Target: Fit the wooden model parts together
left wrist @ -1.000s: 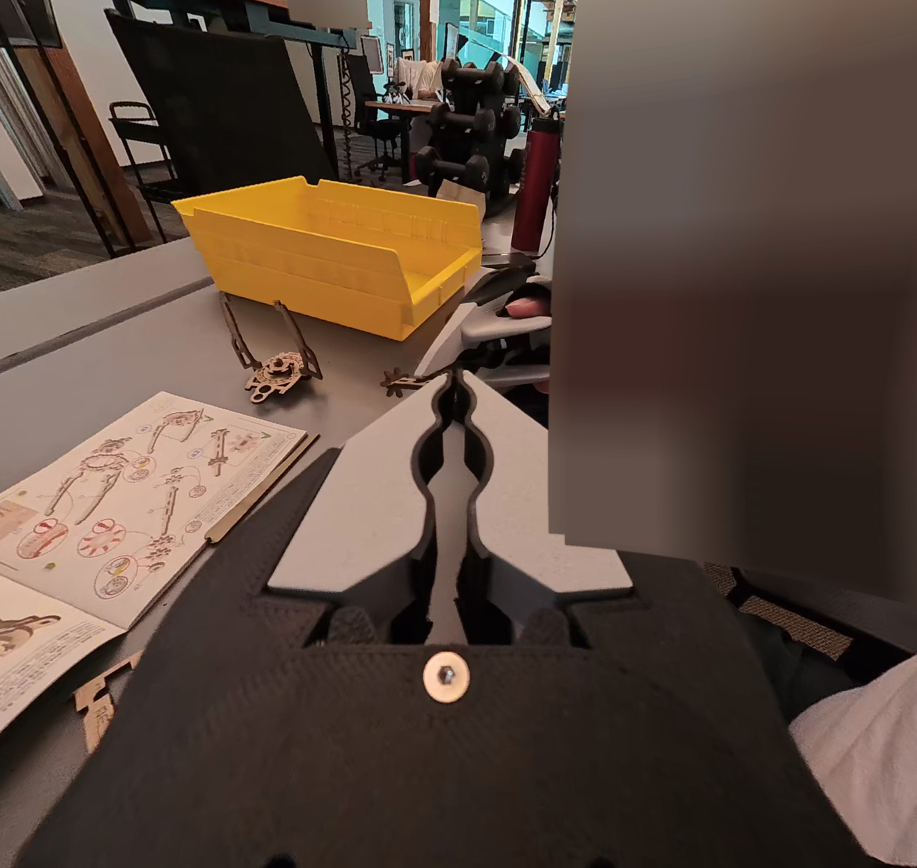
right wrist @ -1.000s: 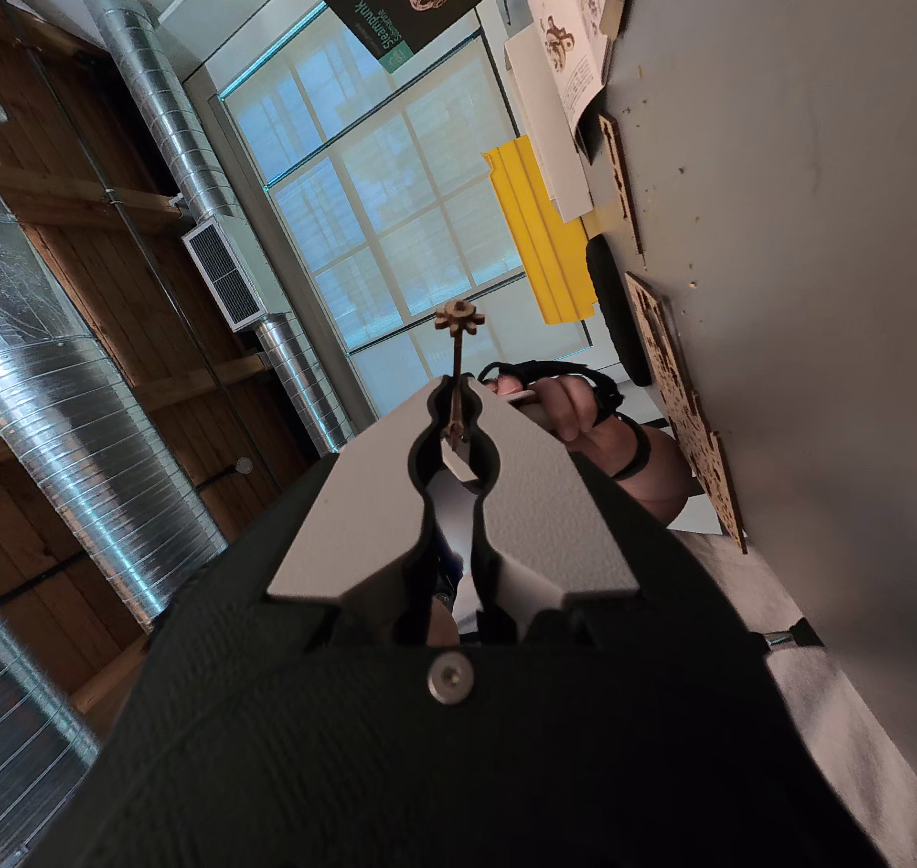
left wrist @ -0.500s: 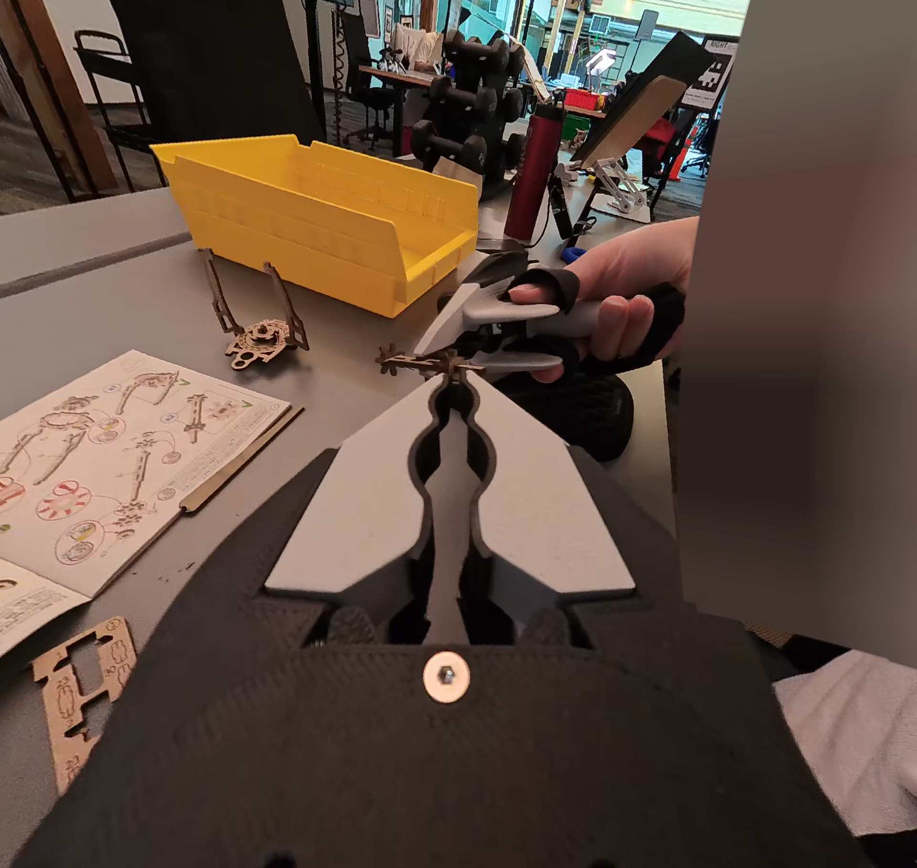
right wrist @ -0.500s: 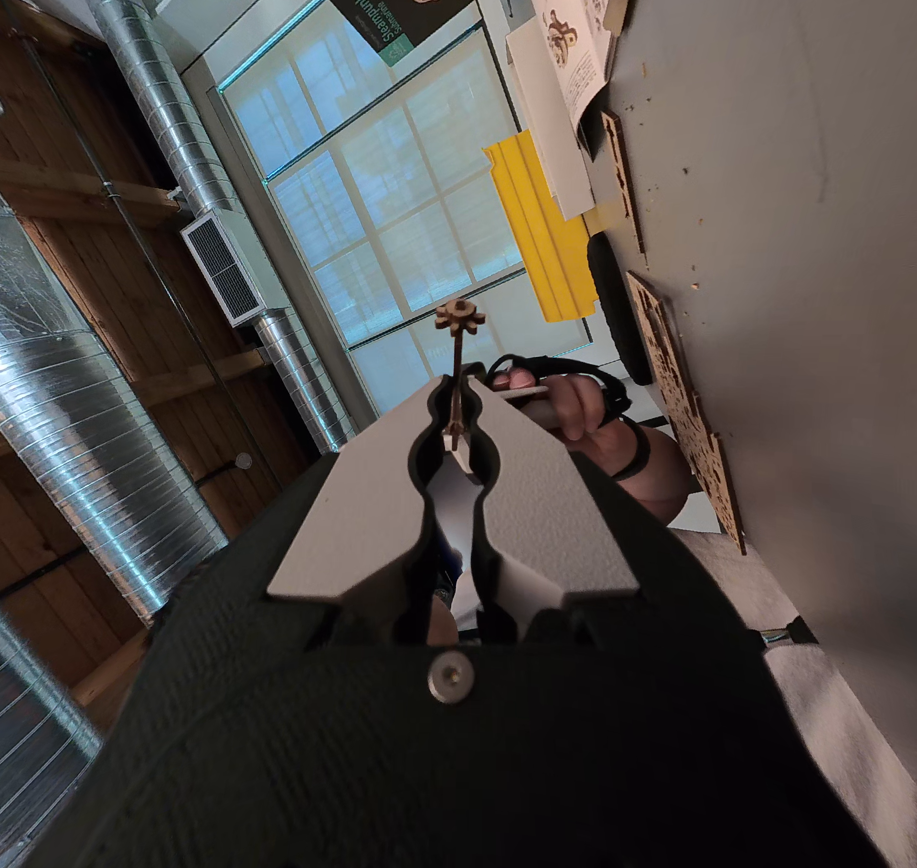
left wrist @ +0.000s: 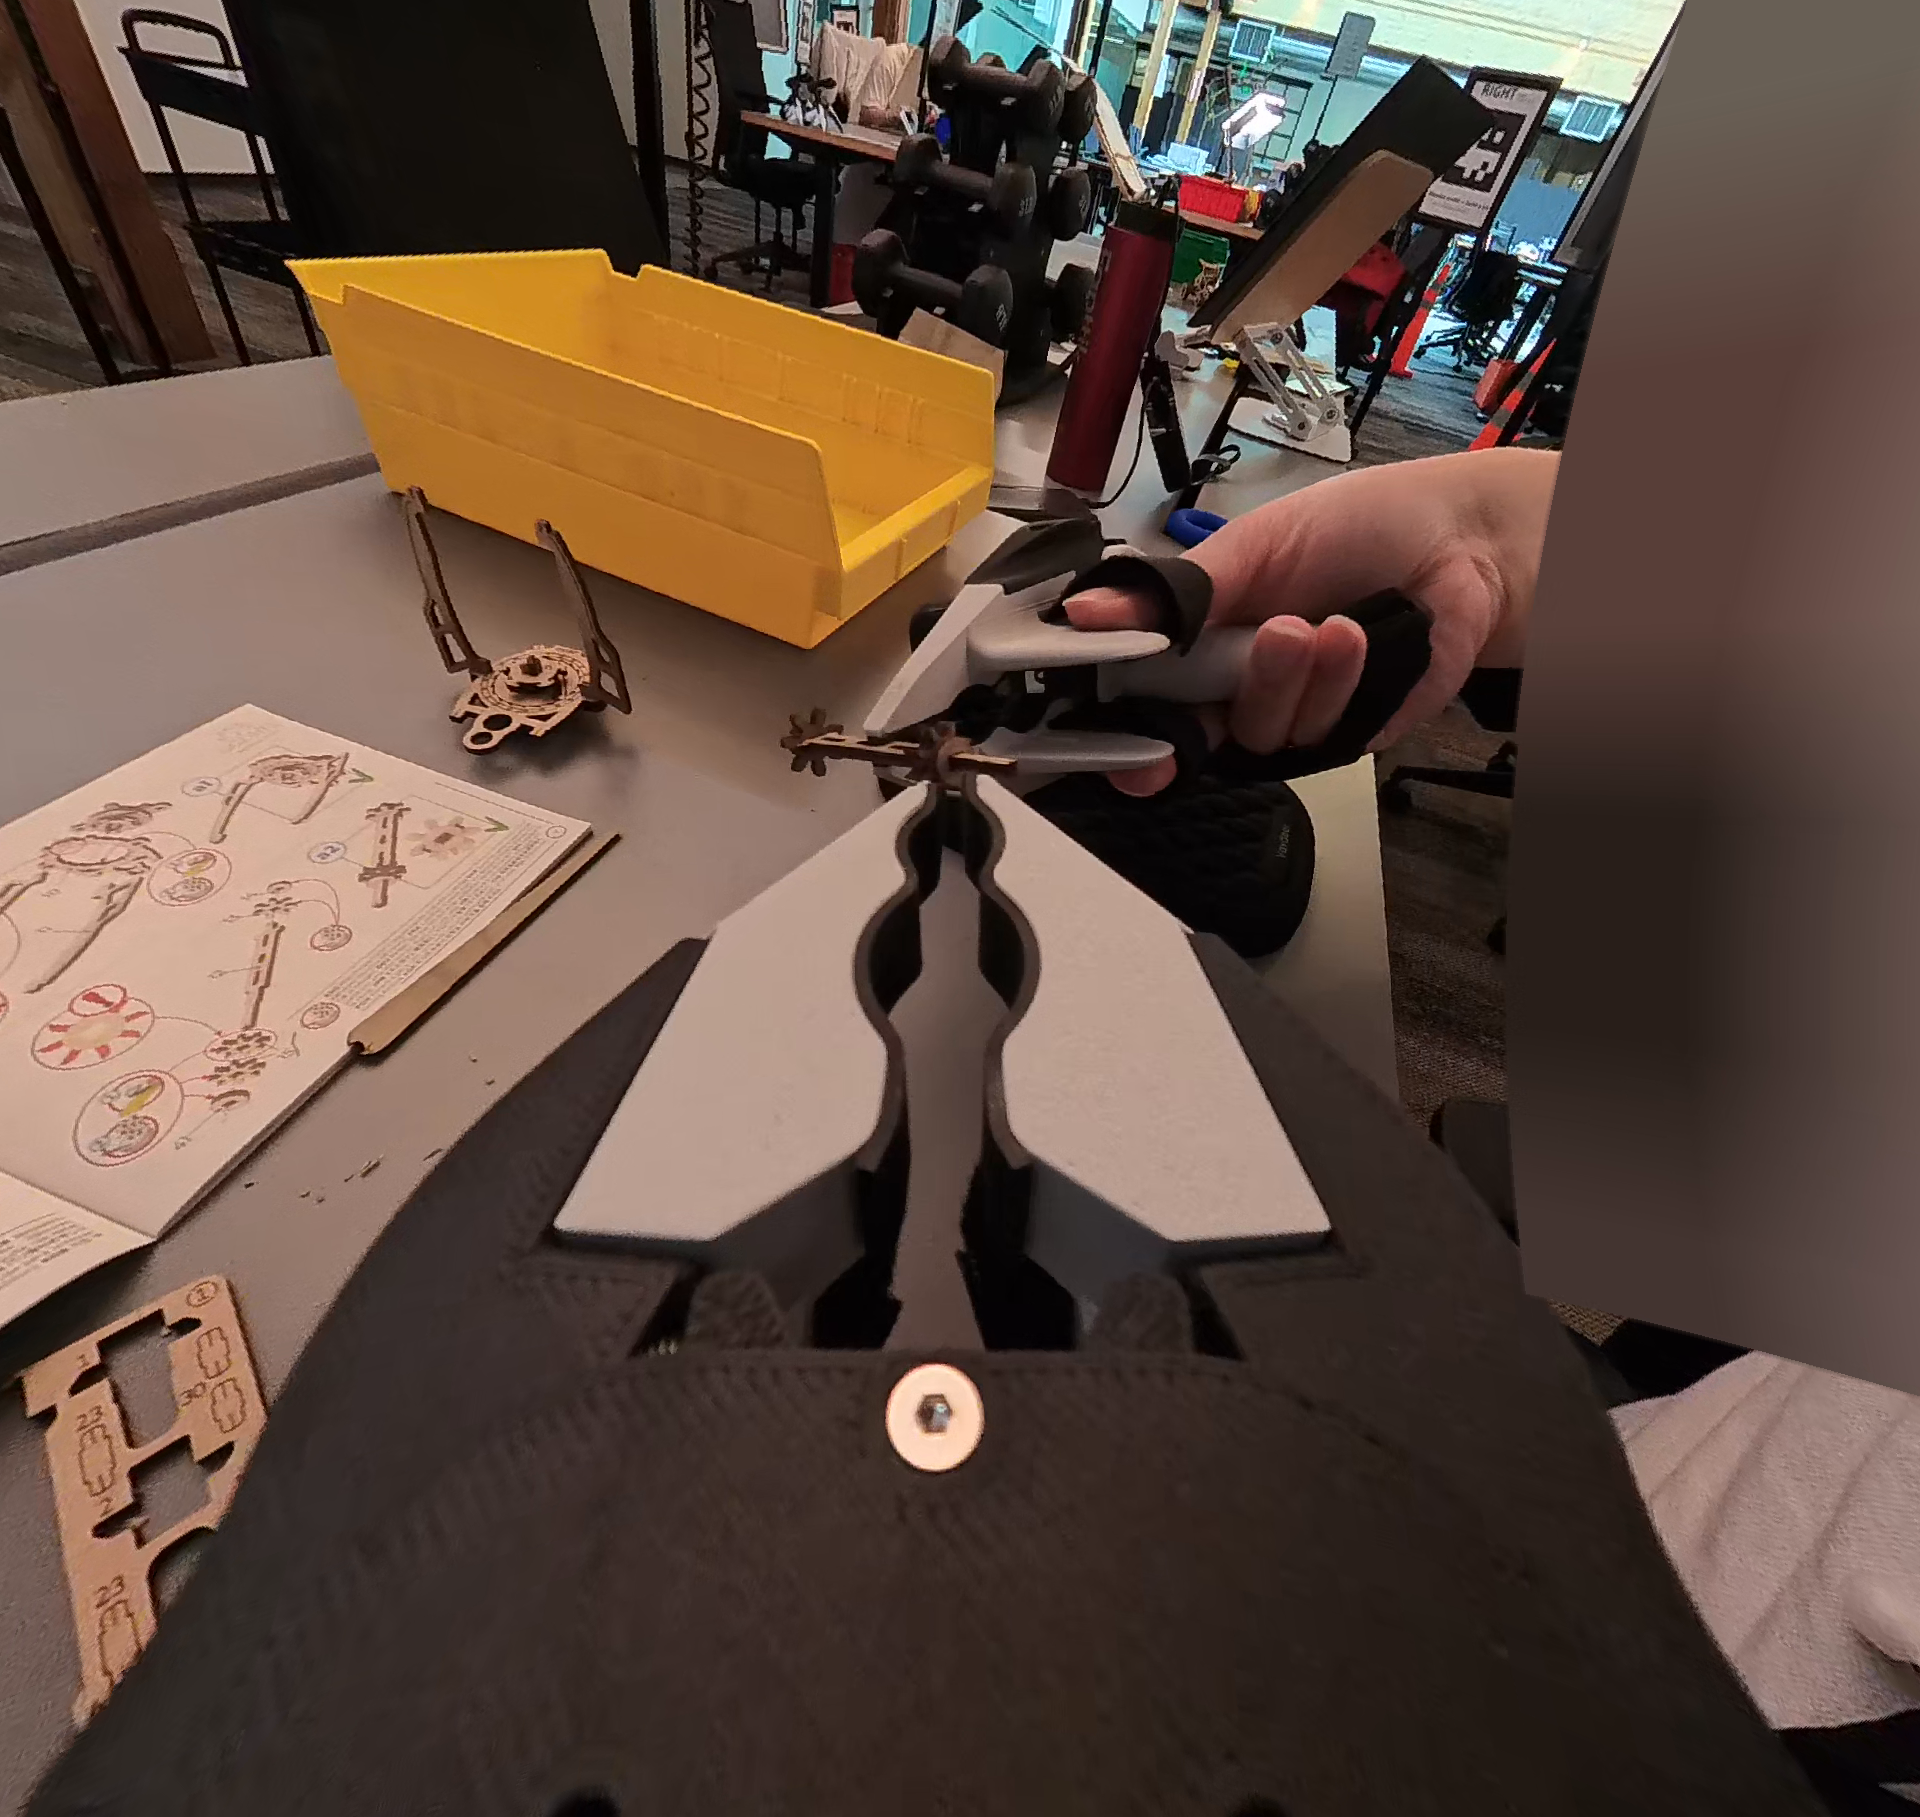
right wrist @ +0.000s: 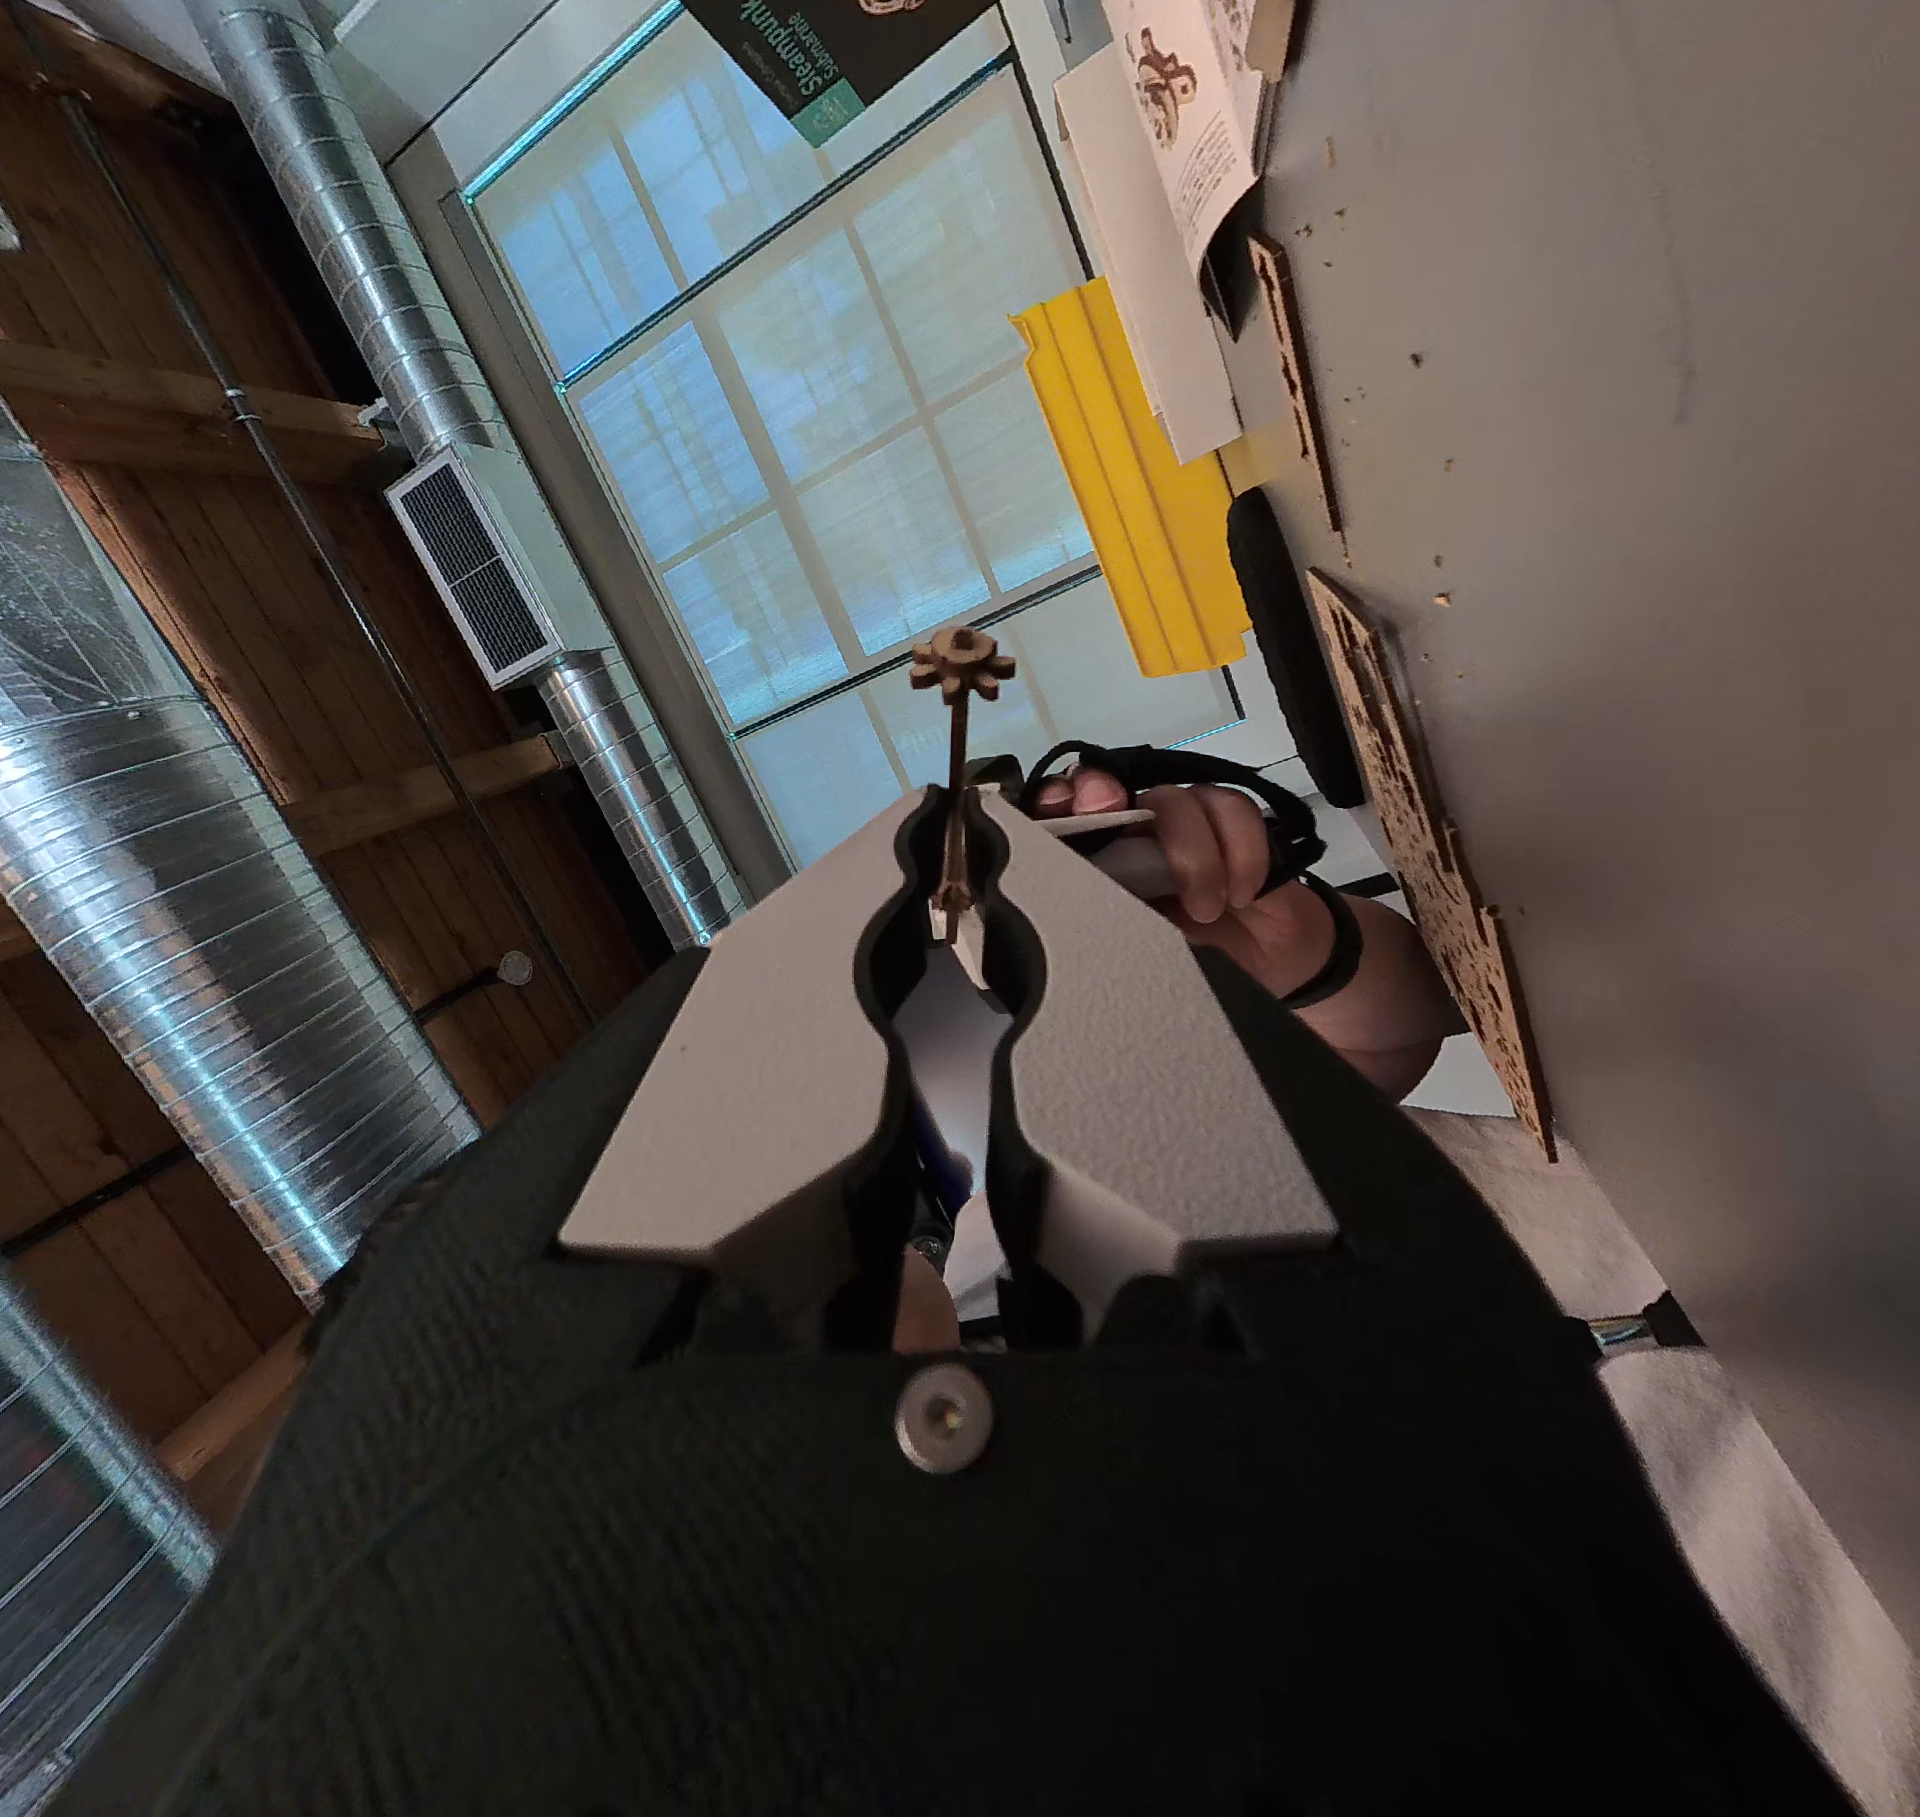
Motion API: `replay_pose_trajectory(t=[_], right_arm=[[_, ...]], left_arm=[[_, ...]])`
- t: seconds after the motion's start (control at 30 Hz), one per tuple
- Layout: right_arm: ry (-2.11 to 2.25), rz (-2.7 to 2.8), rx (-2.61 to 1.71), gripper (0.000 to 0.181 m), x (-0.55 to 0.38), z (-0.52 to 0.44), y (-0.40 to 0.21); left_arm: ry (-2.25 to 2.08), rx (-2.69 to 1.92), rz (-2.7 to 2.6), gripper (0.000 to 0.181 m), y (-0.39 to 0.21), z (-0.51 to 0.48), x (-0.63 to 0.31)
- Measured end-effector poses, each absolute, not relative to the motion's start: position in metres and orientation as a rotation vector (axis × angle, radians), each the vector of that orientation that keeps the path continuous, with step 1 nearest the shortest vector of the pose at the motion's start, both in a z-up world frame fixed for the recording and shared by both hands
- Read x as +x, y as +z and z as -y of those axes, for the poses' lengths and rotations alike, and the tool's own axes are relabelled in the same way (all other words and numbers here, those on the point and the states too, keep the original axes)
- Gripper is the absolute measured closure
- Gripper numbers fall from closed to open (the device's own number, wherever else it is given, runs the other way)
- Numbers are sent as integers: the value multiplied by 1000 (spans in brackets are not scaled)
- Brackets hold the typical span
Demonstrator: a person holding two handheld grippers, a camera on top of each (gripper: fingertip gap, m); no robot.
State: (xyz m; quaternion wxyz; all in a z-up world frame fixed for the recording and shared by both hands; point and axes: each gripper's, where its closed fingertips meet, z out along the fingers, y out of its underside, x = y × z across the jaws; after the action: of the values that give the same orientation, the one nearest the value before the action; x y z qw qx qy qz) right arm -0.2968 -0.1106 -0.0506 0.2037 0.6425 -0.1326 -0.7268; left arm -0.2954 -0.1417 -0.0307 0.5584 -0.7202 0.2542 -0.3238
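Observation:
My right gripper is shut on a thin wooden axle with a toothed gear at its far end. In the left wrist view a hand holds that gripper and the axle lies level above the grey table. My left gripper is shut on a small wooden gear, which sits against the axle near its inner end. A partly built wooden piece with two upright arms stands on the table to the left.
A yellow bin stands behind the wooden piece. An open instruction booklet, a flat strip and a punched wooden sheet lie at the left. A black pad lies under the right gripper. A dark red bottle stands behind.
My left gripper has moved forward to the right gripper's axle, and its small gear now meets the axle. The right gripper has hardly moved and still holds the axle.

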Motion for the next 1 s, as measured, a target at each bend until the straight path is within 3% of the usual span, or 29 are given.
replay_pose_trajectory(t=[1.0], right_arm=[[-2032, 371, 1812, 181, -295, 108, -54]], left_arm=[[-805, -1736, -564, 178, -38, 142, -300]])
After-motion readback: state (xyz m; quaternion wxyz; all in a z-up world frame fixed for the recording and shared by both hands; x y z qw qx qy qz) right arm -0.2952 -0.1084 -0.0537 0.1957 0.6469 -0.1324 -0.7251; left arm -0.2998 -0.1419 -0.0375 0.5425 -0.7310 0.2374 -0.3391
